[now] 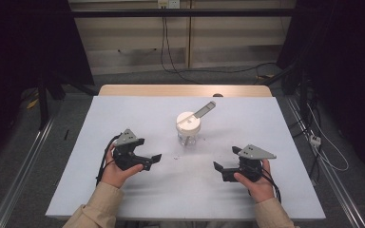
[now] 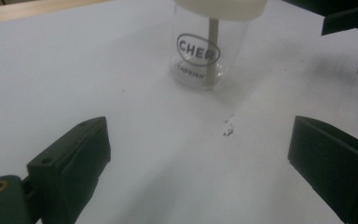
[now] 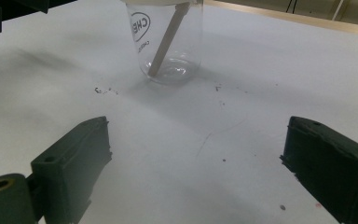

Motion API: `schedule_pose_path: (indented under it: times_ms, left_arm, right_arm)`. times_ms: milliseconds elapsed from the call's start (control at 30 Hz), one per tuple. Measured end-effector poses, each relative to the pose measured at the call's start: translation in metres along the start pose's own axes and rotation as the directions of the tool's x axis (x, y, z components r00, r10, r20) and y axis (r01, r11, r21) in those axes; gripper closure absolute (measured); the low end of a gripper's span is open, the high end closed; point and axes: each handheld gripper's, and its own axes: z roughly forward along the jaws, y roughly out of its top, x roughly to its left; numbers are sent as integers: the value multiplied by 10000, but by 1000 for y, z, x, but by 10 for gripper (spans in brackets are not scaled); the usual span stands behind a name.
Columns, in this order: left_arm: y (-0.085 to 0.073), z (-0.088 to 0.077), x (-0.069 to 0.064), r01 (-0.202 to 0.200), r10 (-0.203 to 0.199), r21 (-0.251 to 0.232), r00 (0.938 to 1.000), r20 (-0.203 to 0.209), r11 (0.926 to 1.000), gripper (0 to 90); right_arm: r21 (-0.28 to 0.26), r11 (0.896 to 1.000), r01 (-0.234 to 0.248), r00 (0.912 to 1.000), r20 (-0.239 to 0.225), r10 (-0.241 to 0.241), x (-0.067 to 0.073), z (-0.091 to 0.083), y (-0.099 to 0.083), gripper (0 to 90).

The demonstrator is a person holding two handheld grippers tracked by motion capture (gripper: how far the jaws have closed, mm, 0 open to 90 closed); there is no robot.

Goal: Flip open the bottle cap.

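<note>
Nearest the camera, the person's two hands come in from the bottom of the high view, each holding a gripper over the white counter. The left gripper has its fingers spread wide, with nothing between them and bare white surface showing in the gap. The right gripper likewise has its fingers wide apart and holds nothing. The two grippers point inward toward each other, well apart, with open counter between them and toward the near edge. Beyond that gap, near the middle of the counter, stands a clear plastic cup with a white lid; a flat stick pokes up through the lid and leans toward the far right. A few dark specks lie on the counter just in front of the cup. An oval printed on the cup reads "CHER", its last letters hidden by the stick; the smaller line beneath is too blurred to read surely.
</note>
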Motion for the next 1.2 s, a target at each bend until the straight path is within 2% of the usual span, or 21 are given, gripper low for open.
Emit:
schedule_pose_path:
  times_ms: [67,133,233,500,567,733,867,1200]
  left_arm:
    - [-5,-4,3,281,-281,-18,9995,-118,9996,53]
    - [-10,-8,5,310,-311,-48,9994,-133,9995,53]
    - [-15,-13,9,322,-322,-6,9991,-284,9995,53]
    - [-29,-23,12,84,-82,167,9999,-131,9998,53]
    - [-31,-25,12,252,-251,128,9997,-37,9996,53]
    - [-34,-31,13,141,-140,69,9998,-144,9999,53]
    - [-39,-36,14,325,-326,-47,9994,-124,9995,53]
    - [-52,-51,19,527,-530,-78,9975,-467,9986,56]
  right_arm:
    - [-37,10000,-85,10000,-2,85,-1,-3,-2,70]
    - [-49,9999,-145,9999,69,146,-3,-6,-4,70]
    - [-163,9996,-233,9997,98,235,-5,-10,-6,66]
    - [-22,10000,85,9996,272,-85,-7,-18,-12,61]
    - [-76,10000,37,9995,316,-34,-9,-20,-13,57]
    - [-150,9999,27,9989,463,-20,-11,-25,-15,53]
    - [-159,9998,97,9985,531,-89,-10,-29,-17,53]
    - [-113,9998,159,9980,614,-152,-11,-36,-22,53]
